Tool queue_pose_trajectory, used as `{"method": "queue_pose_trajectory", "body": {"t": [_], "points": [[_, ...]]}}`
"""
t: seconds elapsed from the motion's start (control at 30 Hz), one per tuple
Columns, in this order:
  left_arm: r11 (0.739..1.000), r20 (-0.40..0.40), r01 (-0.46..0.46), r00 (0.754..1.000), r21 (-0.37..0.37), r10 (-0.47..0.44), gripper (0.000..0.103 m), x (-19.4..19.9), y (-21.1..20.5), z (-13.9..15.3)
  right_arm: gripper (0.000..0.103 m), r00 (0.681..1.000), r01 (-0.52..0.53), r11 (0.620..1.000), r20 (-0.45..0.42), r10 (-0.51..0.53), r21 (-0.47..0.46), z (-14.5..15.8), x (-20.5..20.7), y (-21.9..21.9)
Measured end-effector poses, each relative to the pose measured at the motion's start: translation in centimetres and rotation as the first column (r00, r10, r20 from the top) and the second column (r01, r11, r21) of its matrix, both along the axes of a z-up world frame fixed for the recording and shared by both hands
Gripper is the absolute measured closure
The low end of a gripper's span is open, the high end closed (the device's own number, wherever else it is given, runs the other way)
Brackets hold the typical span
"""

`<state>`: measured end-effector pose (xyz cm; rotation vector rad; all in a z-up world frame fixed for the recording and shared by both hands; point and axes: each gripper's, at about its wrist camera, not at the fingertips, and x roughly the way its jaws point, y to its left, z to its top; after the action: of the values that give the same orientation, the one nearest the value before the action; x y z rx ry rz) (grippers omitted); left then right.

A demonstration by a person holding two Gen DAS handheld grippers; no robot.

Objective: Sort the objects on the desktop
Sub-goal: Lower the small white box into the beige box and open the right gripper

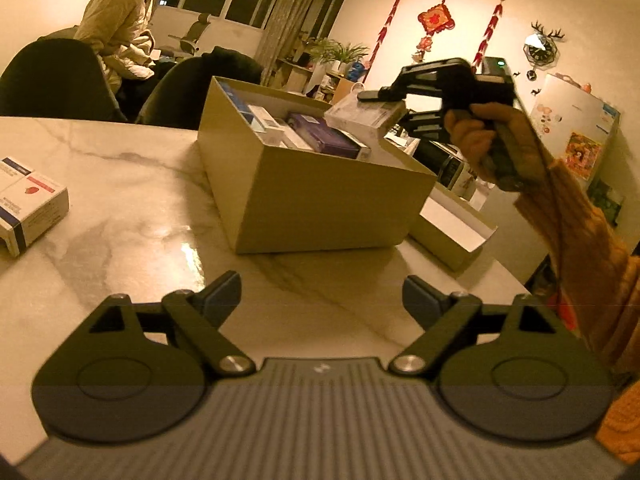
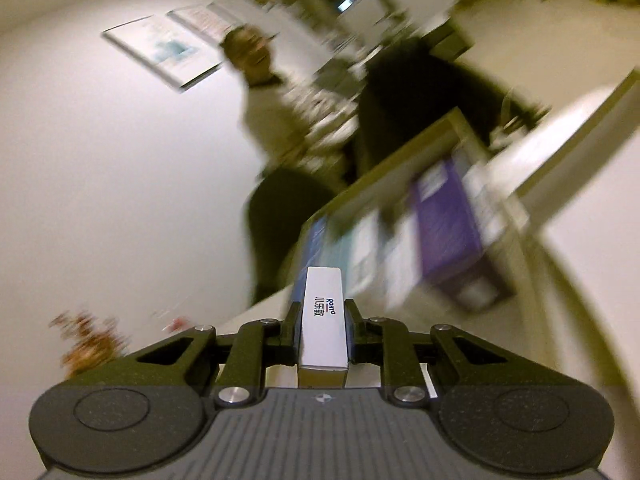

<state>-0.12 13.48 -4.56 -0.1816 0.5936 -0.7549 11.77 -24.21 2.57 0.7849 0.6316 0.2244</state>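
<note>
Right gripper point(image 2: 322, 322): fingers pinching a small white Rohto carton point(image 2: 323, 320) by its two long sides; long axis running straight out along the fingers, far end pointing toward the open cardboard box point(image 1: 316, 196). Held aloft above the box's right rim in the left wrist view; right wrist view motion-blurred, so exact height over the rim not readable.

Box contents, beyond the carton's tip: a purple carton point(image 2: 448, 224) lying flat, white and blue cartons packed beside it, a free slot not discernible. Judged step: lowering the Rohto carton into the box; the move turns on keeping its long axis in line with the packed cartons.

Left gripper point(image 1: 322, 300): fingers spread wide, nothing between them, low over the marble table point(image 1: 132, 200) in front of the box's near corner.

Left of the box, well apart, on the table: a white carton with blue and red panels point(image 1: 28, 204), unsorted, nearer the left gripper than the right.
</note>
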Motion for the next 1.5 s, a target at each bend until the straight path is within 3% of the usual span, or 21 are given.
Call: {"method": "queue_pose_trajectory", "body": {"t": [0.23, 0.6, 0.9, 1.1, 1.27, 1.43, 1.5], "points": [[1.0, -0.013, -0.007, 1.0, 0.016, 0.008, 0.014, 0.4, 0.5, -0.2, 0.08, 0.991, 0.12, 0.985, -0.038, -0.125, -0.124, -1.3, 4.7, -1.0], [0.999, -0.032, -0.036, 0.999, 0.018, 0.037, 0.014, 0.9, 1.2, -0.3, 0.079, 0.979, 0.189, 0.975, -0.052, -0.196, -0.118, -2.8, 8.0, -2.0], [0.999, -0.033, -0.039, 0.999, 0.018, 0.039, 0.014, 1.1, 1.2, -0.4, 0.071, 0.977, 0.189, 0.918, -0.031, -0.213, -0.348, -1.7, 7.9, -0.5], [0.998, -0.046, -0.056, 0.997, 0.011, 0.056, 0.014, 1.3, 1.6, -0.7, 0.067, 0.99, 0.134, 0.84, 0.036, -0.135, -0.526, -0.4, 6.4, 1.8], [0.998, -0.052, -0.064, 0.997, 0.004, 0.064, 0.014, 1.5, 1.6, -0.8, 0.06, 1.0, -0.004, 0.735, 0.009, 0.014, -0.678, -0.6, 5.6, 5.2], [0.997, -0.054, -0.072, 0.996, 0.0, 0.072, 0.014, 1.5, 1.9, -1.0, 0.048, 0.997, -0.072, 0.624, -0.03, 0.078, -0.778, -1.5, 5.7, 8.5], [0.997, -0.061, -0.082, 0.995, -0.003, 0.081, 0.014, 1.5, 2.1, -1.1, 0.047, 0.995, -0.084, 0.58, -0.037, 0.093, -0.81, -1.9, 5.8, 9.5]]}}
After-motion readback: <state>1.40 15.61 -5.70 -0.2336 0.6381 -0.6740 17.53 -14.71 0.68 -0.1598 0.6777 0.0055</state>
